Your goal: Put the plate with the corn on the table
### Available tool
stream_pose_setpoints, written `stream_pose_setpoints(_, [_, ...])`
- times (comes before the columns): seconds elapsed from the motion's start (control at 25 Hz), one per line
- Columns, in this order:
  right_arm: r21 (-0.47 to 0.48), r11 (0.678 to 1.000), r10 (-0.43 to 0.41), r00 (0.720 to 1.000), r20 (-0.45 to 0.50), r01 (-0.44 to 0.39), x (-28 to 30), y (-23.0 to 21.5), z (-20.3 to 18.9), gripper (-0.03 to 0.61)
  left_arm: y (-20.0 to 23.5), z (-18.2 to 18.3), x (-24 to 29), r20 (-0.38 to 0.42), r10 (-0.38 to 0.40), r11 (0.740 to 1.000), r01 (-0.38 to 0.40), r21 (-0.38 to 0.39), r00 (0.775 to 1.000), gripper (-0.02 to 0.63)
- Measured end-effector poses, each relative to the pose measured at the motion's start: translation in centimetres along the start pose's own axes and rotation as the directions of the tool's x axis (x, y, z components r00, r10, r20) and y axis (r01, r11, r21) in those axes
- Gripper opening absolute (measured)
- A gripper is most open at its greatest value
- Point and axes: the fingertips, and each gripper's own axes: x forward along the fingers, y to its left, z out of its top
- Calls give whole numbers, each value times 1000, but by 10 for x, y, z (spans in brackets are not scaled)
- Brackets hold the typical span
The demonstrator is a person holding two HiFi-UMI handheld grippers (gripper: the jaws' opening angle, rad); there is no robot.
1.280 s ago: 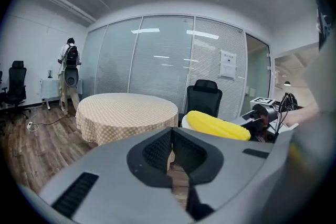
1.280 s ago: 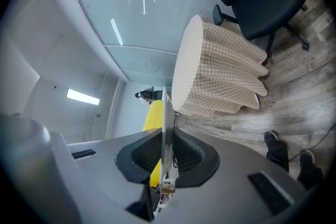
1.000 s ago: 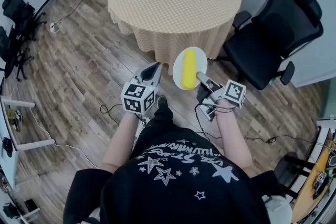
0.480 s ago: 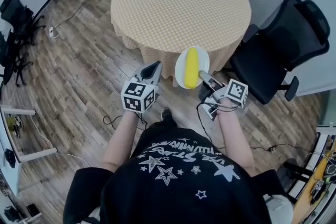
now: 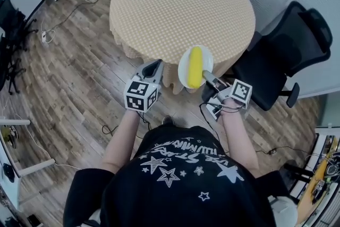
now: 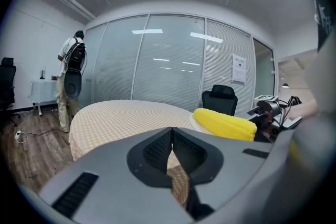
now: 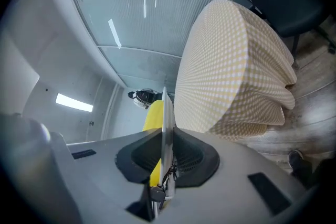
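Plate point(image 7: 164, 113) edge-on between right gripper point(image 7: 164, 150) fingers point(image 7: 192, 157)

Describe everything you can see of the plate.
The plate is round, white and thin. The right gripper is shut on its near rim, holding it roughly level in the air by the near edge of the table. A yellow corn cob lies along its middle.
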Motion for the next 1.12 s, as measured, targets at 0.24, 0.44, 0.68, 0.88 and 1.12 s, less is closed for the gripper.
stream_pose_setpoints(0.24, [38,999,-6,1000,9,5,15,-3,6,52,13,0,8,-13,-2,1000,1,-26,1000,8])
stream_pose_setpoints(0.44, [39,999,2,1000,-15,-2,37,-6,28,52,22,0,28,-31,12,999,-14,-52,999,8])
stream_pose_setpoints(0.68, [24,1000,6,998,-68,-4,73,-11,58,52,46,10,54,-31,66,996,-68,-64,997,8])
stream_pose_setpoints(0.88, [17,1000,18,994,-109,-16,110,-13,94,52,68,28,87,-22,102,993,-103,-66,995,8])
stream_pose_setpoints(1.12, [11,1000,27,991,-135,-26,144,-18,133,52,86,46,127,-12,128,989,-129,-66,992,8])
